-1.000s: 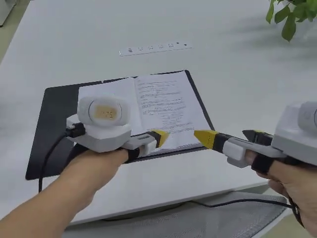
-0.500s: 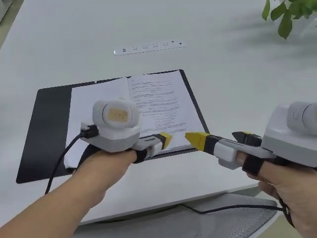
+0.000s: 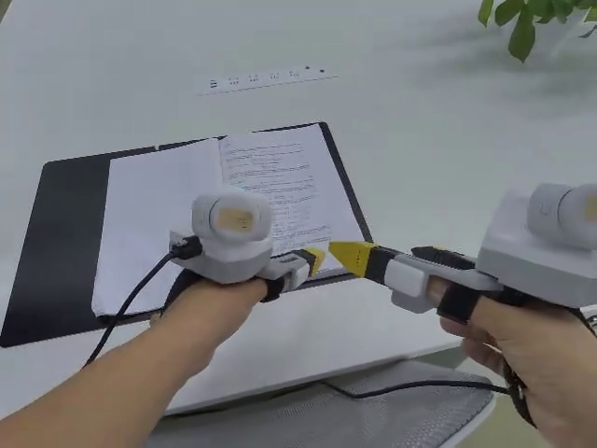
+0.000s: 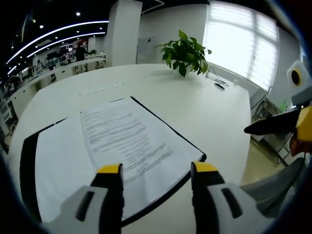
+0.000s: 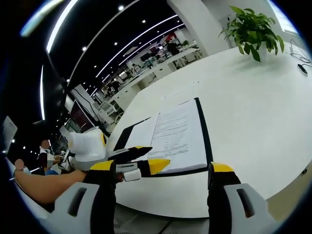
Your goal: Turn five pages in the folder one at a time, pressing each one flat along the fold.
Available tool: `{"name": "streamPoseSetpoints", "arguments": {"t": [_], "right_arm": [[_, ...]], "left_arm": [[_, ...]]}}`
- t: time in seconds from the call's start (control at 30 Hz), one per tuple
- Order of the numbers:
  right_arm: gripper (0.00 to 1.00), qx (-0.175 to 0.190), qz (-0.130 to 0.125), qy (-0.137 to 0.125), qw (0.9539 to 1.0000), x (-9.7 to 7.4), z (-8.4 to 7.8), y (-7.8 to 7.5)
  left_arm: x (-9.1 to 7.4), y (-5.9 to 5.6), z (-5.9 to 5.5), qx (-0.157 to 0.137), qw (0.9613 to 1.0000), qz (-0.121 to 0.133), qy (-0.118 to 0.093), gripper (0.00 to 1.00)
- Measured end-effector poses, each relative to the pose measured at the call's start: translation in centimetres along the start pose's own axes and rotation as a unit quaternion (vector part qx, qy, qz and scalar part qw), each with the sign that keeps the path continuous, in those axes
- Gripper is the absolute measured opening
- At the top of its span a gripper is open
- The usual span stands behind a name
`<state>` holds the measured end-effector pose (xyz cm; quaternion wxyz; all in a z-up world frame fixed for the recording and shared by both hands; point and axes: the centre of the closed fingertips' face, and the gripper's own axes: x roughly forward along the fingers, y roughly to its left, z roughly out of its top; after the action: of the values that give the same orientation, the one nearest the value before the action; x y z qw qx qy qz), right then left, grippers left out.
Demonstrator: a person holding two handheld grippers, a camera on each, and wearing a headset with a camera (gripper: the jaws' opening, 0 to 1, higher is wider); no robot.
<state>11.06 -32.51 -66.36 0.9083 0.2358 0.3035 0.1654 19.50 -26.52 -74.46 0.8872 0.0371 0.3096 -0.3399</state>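
The folder (image 3: 56, 233) lies open on the white table, black cover under a blank left page and a printed right page (image 3: 280, 187). My left gripper (image 3: 312, 261) hovers open at the near edge of the printed page (image 4: 122, 136), close to its lower right corner, with nothing between its jaws (image 4: 157, 170). My right gripper (image 3: 387, 254) is open too, just right of that corner and off the folder, with its yellow tip close to the left one. The right gripper view (image 5: 163, 168) looks across the left gripper (image 5: 146, 160) to the printed page (image 5: 178, 134).
A white power strip (image 3: 266, 77) lies on the table beyond the folder. A potted plant (image 3: 522, 23) stands at the far right. The table's front edge runs just under my hands, with a grey chair seat (image 3: 373, 411) and a cable below it.
The head view has swung, sliding the folder left in the picture. My left gripper has moved right along the folder's near edge toward the right gripper. The right one has barely moved.
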Motion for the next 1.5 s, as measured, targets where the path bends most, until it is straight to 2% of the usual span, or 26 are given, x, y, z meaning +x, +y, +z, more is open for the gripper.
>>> {"name": "streamPoseSetpoints", "arguments": {"t": [0.07, 0.27, 0.33, 0.37, 0.4, 0.43, 0.47, 0.53, 0.67, 1.13, 1.47, 1.5], "right_arm": [[0.76, -0.002, 0.002, 0.000, 1.0000, 0.0, 0.0, 0.1], [0.77, 0.000, -0.002, -0.004, 1.0000, 0.1, 0.0, -0.1], [0.76, 0.001, -0.003, -0.004, 1.0000, 0.2, -0.1, -0.2], [0.76, 0.003, -0.002, -0.002, 1.0000, 0.3, -0.2, -0.3], [0.76, 0.004, -0.002, -0.001, 1.0000, 0.3, -0.2, -0.3], [0.76, 0.006, -0.002, 0.000, 1.0000, 0.4, -0.3, -0.4], [0.76, 0.006, -0.001, 0.001, 1.0000, 0.4, -0.3, -0.4], [0.76, 0.006, -0.001, 0.002, 1.0000, 0.5, -0.3, -0.6], [0.75, 0.009, 0.000, 0.006, 0.9999, 0.7, -0.4, -0.8], [0.74, 0.011, 0.001, 0.023, 0.9997, 1.6, -0.8, -0.9], [0.73, 0.007, 0.001, 0.040, 0.9992, 2.1, -1.7, -1.1], [0.73, 0.007, 0.001, 0.040, 0.9992, 2.1, -1.7, -1.1]], "left_arm": [[0.8, -0.1, -0.1, -0.005, 1.0000, 0.004, -0.001, 0.54], [2.9, -0.2, 0.3, 0.000, 0.9996, 0.016, -0.025, 0.56], [3.8, -0.1, 0.0, -0.001, 0.9993, 0.024, -0.029, 0.56], [4.2, 0.0, -0.4, 0.000, 0.9993, 0.027, -0.024, 0.56], [4.5, 0.1, -1.0, 0.004, 0.9993, 0.033, -0.016, 0.56], [4.6, 0.5, -1.6, 0.020, 0.9986, 0.047, -0.014, 0.54], [4.8, 0.8, -0.9, 0.052, 0.9965, 0.054, -0.039, 0.52], [4.6, 0.7, -1.0, 0.021, 0.9963, 0.056, -0.062, 0.50], [4.4, 0.9, -1.4, 0.034, 0.9938, 0.054, -0.090, 0.47], [4.3, 1.1, -1.3, 0.037, 0.9917, 0.051, -0.112, 0.44], [4.3, 1.9, -1.2, 0.028, 0.9909, 0.060, -0.117, 0.25], [4.2, 2.1, -1.2, 0.022, 0.9908, 0.066, -0.116, 0.20]]}}
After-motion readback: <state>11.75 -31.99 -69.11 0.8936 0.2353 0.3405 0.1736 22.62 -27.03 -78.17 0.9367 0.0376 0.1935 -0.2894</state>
